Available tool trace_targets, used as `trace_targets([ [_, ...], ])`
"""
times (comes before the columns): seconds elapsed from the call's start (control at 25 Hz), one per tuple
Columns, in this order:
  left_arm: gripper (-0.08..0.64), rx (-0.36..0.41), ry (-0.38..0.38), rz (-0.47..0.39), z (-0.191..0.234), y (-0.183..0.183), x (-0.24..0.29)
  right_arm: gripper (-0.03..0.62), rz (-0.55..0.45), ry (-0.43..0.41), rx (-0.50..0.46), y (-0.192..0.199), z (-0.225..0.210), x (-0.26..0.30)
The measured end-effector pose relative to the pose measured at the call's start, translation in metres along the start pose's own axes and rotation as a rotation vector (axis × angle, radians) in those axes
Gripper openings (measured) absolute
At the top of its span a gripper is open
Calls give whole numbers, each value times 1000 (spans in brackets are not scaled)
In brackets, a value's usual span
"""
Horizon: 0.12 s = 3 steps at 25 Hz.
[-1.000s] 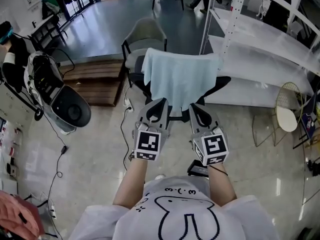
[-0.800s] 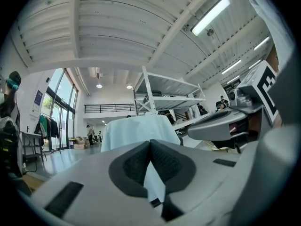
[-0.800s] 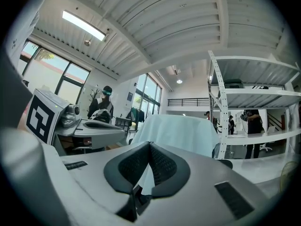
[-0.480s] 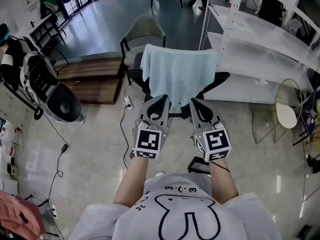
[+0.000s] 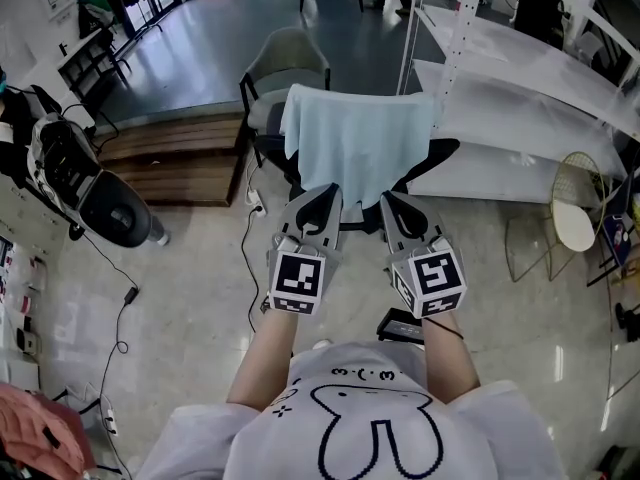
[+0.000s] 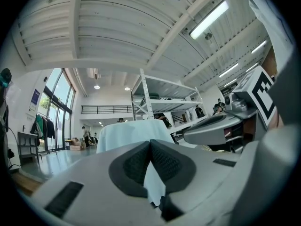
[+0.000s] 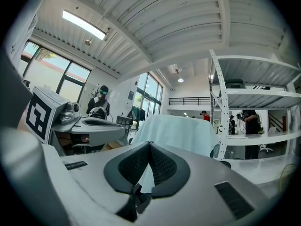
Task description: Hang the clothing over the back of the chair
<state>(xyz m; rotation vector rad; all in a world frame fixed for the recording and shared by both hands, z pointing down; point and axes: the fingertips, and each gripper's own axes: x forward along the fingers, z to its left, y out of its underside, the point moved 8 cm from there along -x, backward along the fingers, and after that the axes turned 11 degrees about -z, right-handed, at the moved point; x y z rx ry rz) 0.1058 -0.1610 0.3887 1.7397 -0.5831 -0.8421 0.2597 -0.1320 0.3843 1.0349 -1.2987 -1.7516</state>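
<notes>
A light blue piece of clothing hangs draped over the back of a black office chair; it also shows ahead in the left gripper view and the right gripper view. My left gripper and right gripper are held side by side, level, just in front of the cloth's lower hem. Both are shut with nothing between the pads; the cloth seen past them is behind the jaws.
A grey armchair stands behind the office chair, with a low wooden platform to its left. White shelving runs along the right, and a round wire table stands near it. A black-and-white machine and cables lie at the left.
Both grippers stay shut and in the same place before the chair. Only the head view has shifted a little.
</notes>
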Motion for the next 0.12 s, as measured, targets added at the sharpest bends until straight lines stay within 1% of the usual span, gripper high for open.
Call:
trace_targets([
  [0.12, 12, 0, 4, -2, 0, -2, 4, -8, 2, -9, -2, 0, -1, 2],
])
